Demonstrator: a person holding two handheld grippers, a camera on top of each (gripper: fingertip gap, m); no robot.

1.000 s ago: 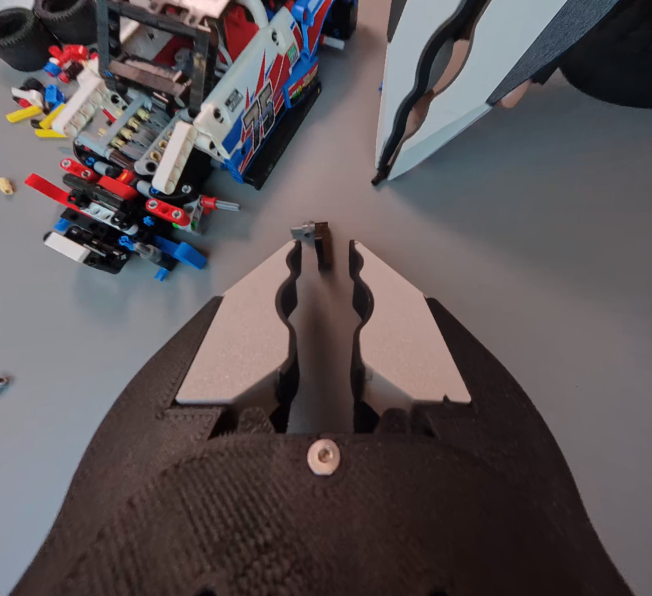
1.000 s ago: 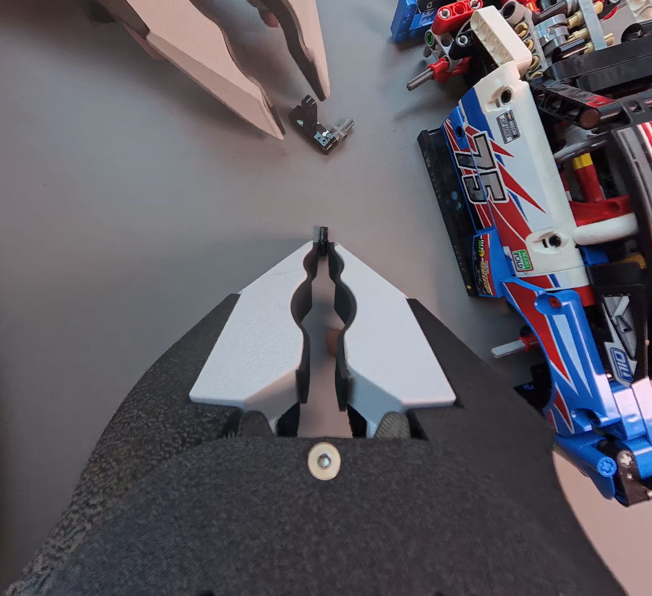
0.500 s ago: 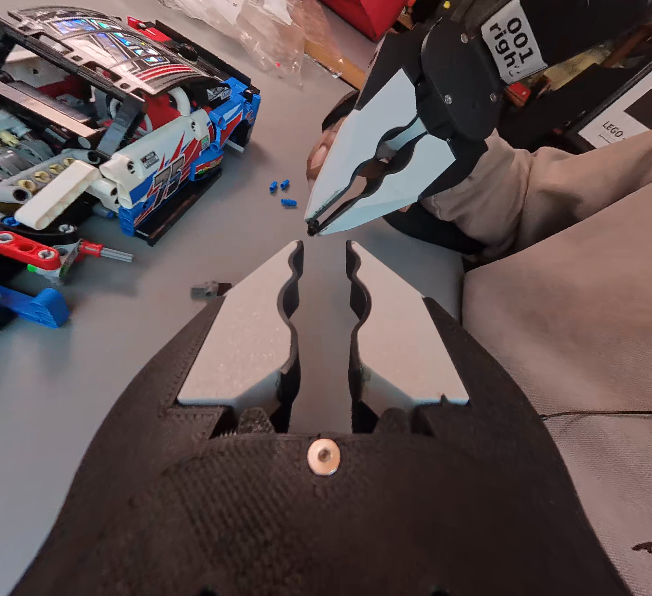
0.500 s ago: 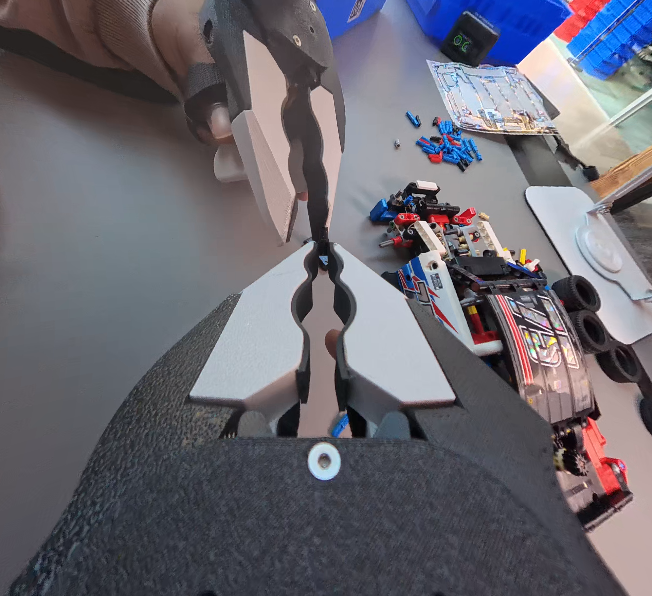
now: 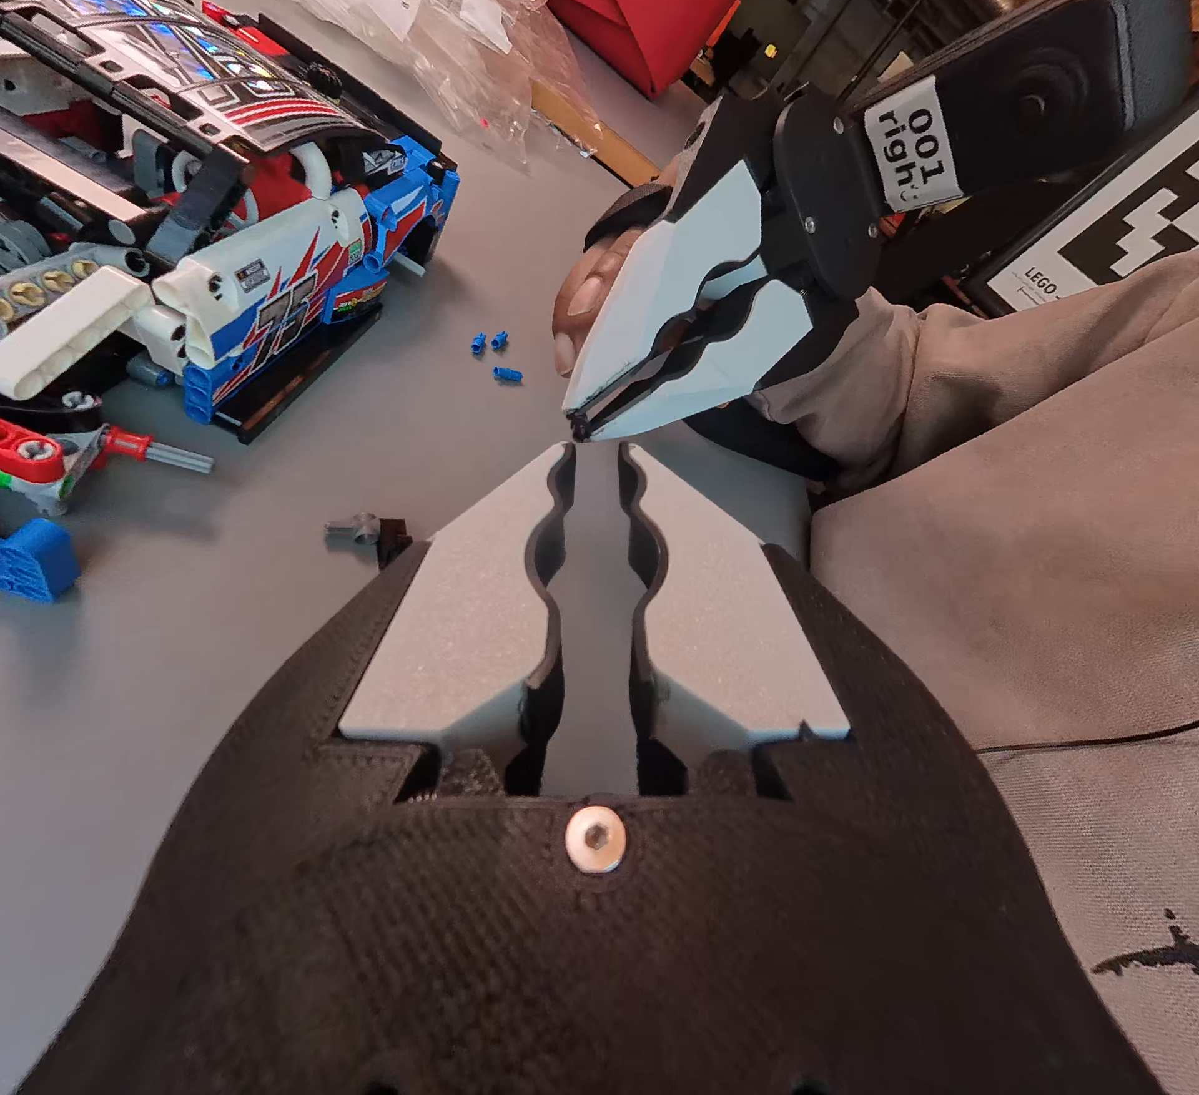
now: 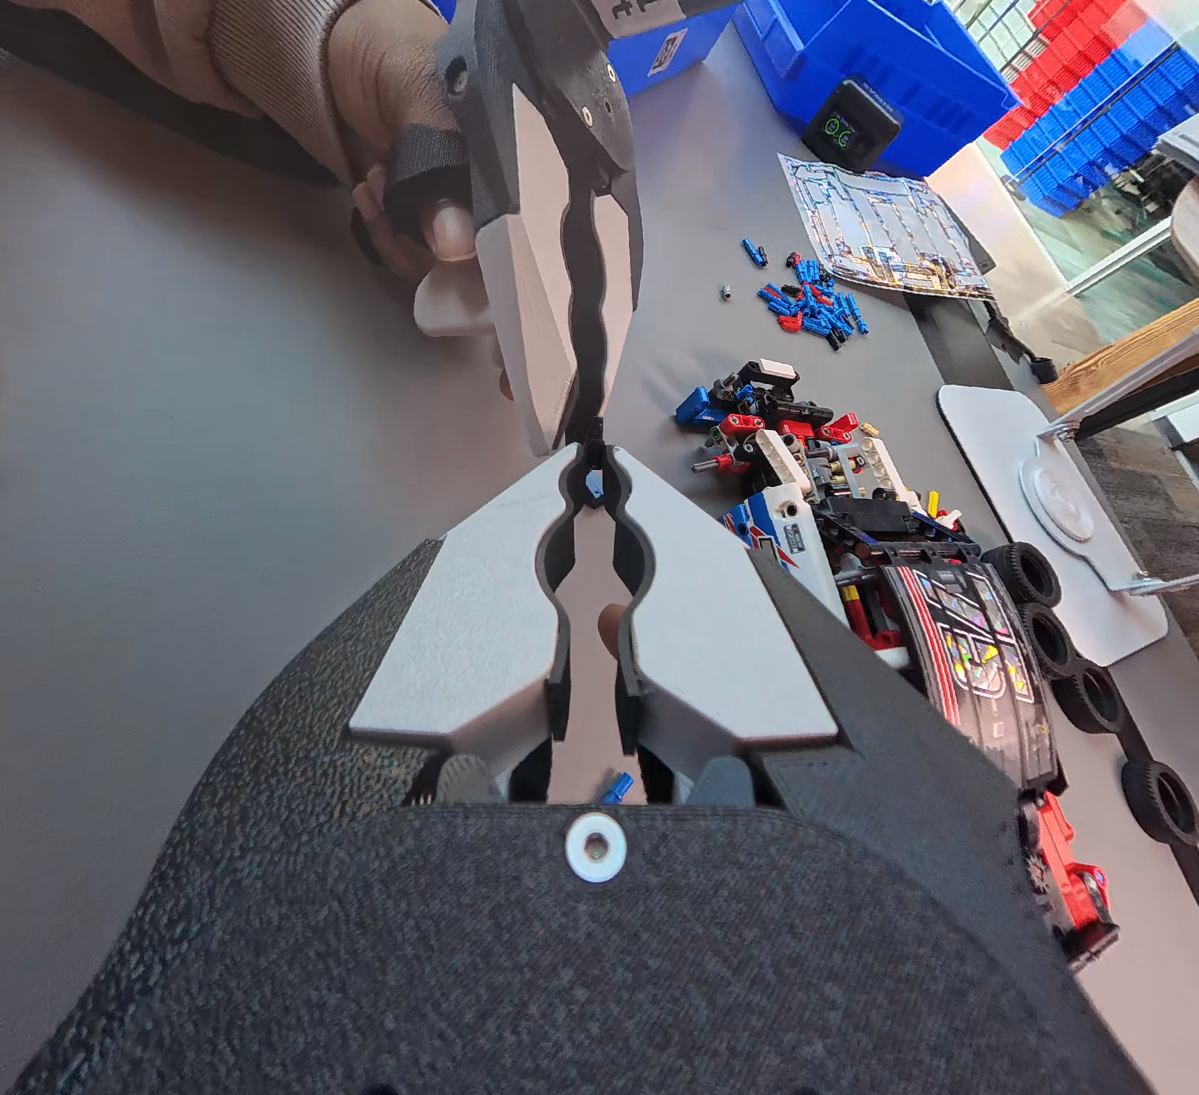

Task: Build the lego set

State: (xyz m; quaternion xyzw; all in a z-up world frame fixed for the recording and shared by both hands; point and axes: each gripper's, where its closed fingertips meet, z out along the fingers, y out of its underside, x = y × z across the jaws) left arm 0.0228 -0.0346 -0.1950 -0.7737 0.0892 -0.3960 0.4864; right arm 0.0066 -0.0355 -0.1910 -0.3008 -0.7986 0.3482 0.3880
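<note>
On the grey tabletop [image 5: 194,642] I see the half-built blue, white and red lego race car [image 5: 259,285], then my left gripper [image 5: 595,448] with fingers parted and empty, my right gripper [image 6: 593,448] pinched on a tiny black lego pin [image 6: 593,429] — tips nearly meeting — and a small grey-and-black connector piece [image 5: 366,532] lying loose.

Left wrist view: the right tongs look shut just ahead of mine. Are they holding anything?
Observer: Yes. The right tongs pinch a small black piece at their very tips, and it pokes out toward the open left tongs.
Operator: I see only three blue pins here. Are there more?
Observer: A pile of blue pins lies on the table beyond the car, next to a printed sheet.
</note>
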